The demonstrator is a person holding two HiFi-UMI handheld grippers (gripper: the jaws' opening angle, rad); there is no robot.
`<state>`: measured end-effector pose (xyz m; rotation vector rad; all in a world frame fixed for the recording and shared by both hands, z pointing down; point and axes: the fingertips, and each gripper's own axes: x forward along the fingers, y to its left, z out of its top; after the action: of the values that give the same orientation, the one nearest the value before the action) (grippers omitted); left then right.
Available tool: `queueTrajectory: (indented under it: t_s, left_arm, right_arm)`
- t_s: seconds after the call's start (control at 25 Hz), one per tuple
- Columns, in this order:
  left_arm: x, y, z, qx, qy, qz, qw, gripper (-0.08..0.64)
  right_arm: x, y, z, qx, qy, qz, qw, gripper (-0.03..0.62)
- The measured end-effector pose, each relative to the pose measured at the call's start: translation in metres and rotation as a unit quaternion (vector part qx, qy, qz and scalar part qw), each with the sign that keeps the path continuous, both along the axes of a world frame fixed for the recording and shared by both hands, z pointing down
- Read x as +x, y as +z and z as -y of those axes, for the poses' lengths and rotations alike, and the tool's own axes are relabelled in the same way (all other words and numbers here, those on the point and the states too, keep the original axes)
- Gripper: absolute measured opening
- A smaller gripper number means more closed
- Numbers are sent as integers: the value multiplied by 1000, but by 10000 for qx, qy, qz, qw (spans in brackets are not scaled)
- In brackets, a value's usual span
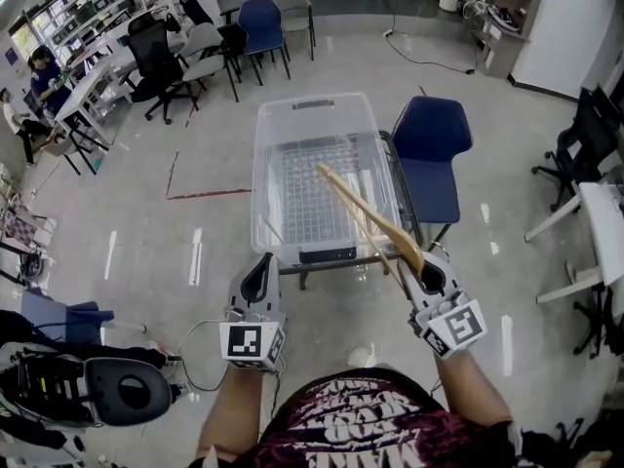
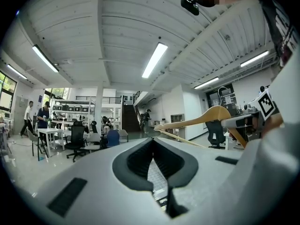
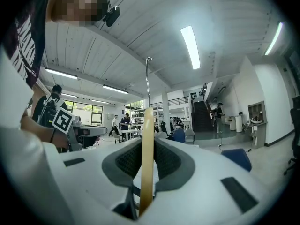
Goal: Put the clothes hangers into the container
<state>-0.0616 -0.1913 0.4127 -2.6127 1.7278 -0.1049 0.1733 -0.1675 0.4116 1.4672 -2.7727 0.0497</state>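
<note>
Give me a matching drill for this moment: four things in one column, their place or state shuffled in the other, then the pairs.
Things:
1. wooden hanger
2. left gripper
3. clear container
4. blue chair

Place or state:
A. just right of the container in the head view
B. jaws together, nothing between them
C. clamped in the right gripper, reaching over the container
D. open-topped, ahead of both grippers

Pairs: 1-C, 2-B, 3-D, 4-A
</note>
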Motion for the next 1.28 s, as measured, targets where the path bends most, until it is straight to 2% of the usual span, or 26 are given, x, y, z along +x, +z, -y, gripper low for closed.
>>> queueTrajectory:
  t_s: [0.32, 0.72, 1.28]
  left_arm:
    - [16, 8, 5, -58, -134, 97, 9998, 5]
    - [-12, 19, 8, -195, -324, 87, 9992, 5]
    - [-54, 12, 89, -95, -6, 204, 9997, 5]
  right_arm:
    - [16, 12, 21, -77, -141, 86, 9998, 60]
    - [3, 19, 40, -187, -143, 89, 9997, 60]
    - [-45, 20, 110, -257, 39, 128, 9996, 60]
